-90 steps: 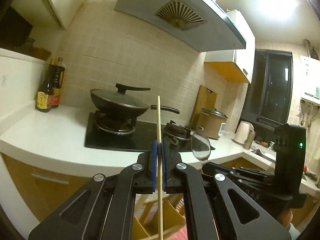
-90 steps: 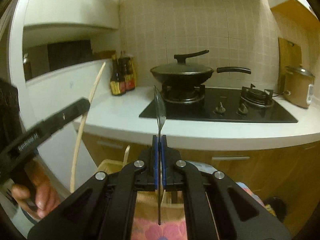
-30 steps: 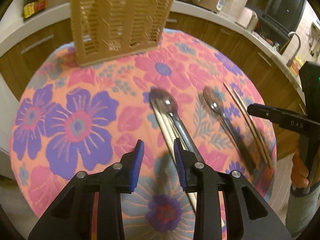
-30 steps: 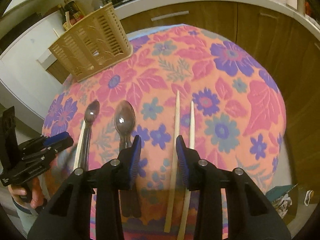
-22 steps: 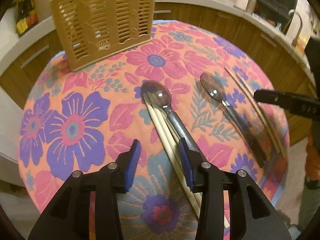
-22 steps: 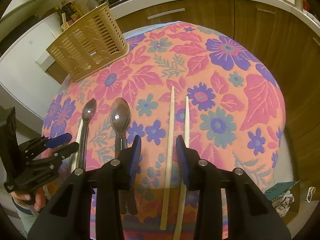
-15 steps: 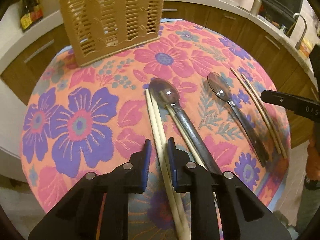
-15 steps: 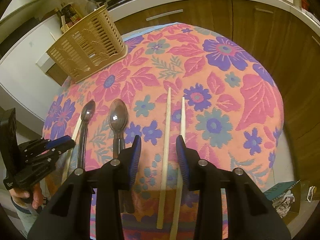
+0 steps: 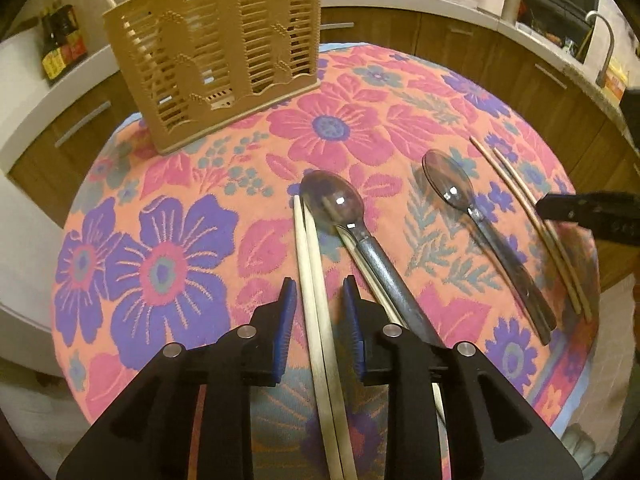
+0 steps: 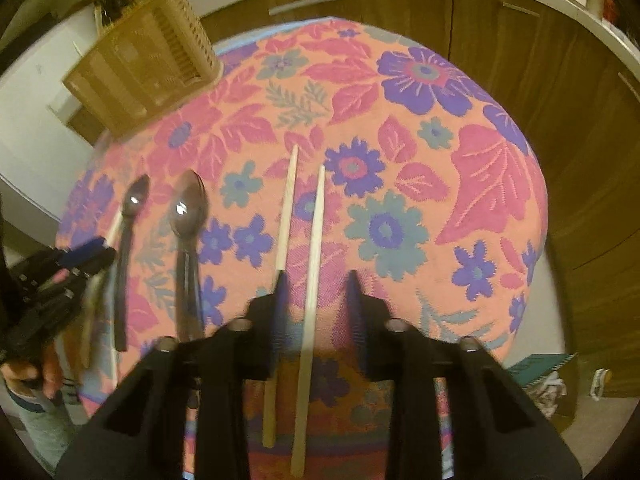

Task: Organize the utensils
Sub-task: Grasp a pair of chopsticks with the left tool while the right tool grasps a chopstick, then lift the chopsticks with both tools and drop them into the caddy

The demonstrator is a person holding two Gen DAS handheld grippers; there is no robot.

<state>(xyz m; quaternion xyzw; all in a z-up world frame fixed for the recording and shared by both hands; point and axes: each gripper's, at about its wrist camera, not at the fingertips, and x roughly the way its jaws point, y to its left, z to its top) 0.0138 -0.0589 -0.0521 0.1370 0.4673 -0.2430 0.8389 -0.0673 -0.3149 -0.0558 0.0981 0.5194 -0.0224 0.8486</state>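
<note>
Two glossy grey spoons [image 9: 352, 224] and two pairs of slim wooden chopsticks [image 9: 316, 304] lie on the floral counter [image 9: 160, 264]. Both left tool [image 9: 316, 300] and right tool [image 10: 314, 292] stay spread over chopsticks.

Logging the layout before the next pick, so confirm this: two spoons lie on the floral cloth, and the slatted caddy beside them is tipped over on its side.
Wrong about the caddy. The two spoons, one and the other, do lie on the floral cloth, but the slatted caddy stands upright at its far edge, as the left wrist view shows.
</note>
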